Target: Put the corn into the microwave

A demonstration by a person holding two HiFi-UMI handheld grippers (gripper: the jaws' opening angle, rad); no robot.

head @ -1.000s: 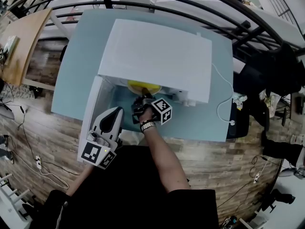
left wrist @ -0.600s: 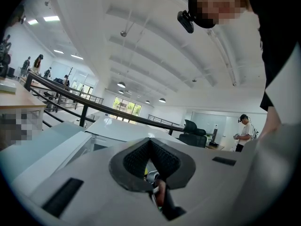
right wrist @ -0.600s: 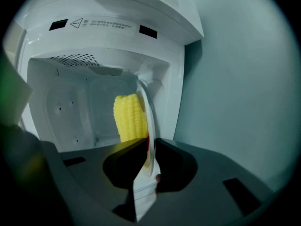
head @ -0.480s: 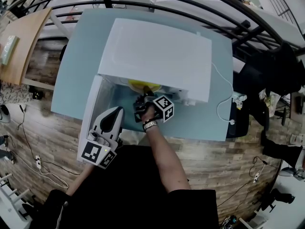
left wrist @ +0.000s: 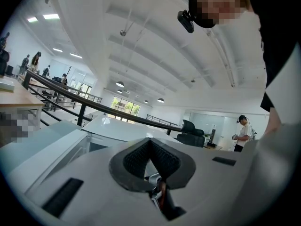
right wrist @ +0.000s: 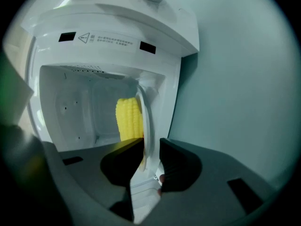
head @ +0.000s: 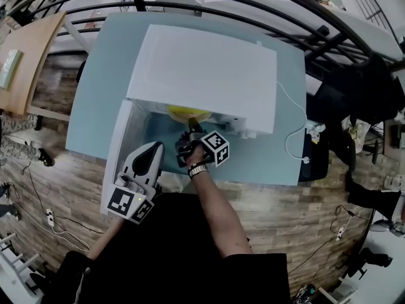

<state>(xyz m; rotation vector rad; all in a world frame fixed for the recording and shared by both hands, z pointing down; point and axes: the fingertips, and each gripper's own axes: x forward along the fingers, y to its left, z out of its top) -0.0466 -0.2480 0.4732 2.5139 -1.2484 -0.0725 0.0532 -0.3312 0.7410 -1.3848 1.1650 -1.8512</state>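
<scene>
- The white microwave [head: 202, 75] stands on the pale blue-green table [head: 95, 94], and its door [head: 123, 138] is swung open on the person's left
- The right tool [head: 191, 132] reaches to the mouth of the oven, with its marker cube just behind it and the person's bare forearm [head: 218, 208] running back toward the body
- In the right gripper view the right tool [right wrist: 150, 147] is closed onto the rim of a thin white plate [right wrist: 146, 117], seen edge-on between the two dark jaws
- The left jaw lies against the plate; the right jaw sits very close to it, and whether it touches cannot be told
- The corn [right wrist: 129, 119], a yellow cob with clear rows of kernels, lies against the plate's face and shows against the pale inner walls of the oven cavity [right wrist: 80, 107]
- In the head view a yellow shape sits at the front of the opening, partly tucked under the oven's top
- The left tool [head: 154, 149] is held low and near the person's body, beside the open door and well apart from the plate
- In the left gripper view the left tool [left wrist: 149, 147] has its jaws pressed together at the tips, with nothing between them; that camera looks up at a white ceiling and a black railing
- A white cable [head: 290, 138] trails from the oven across the right part of the table
</scene>
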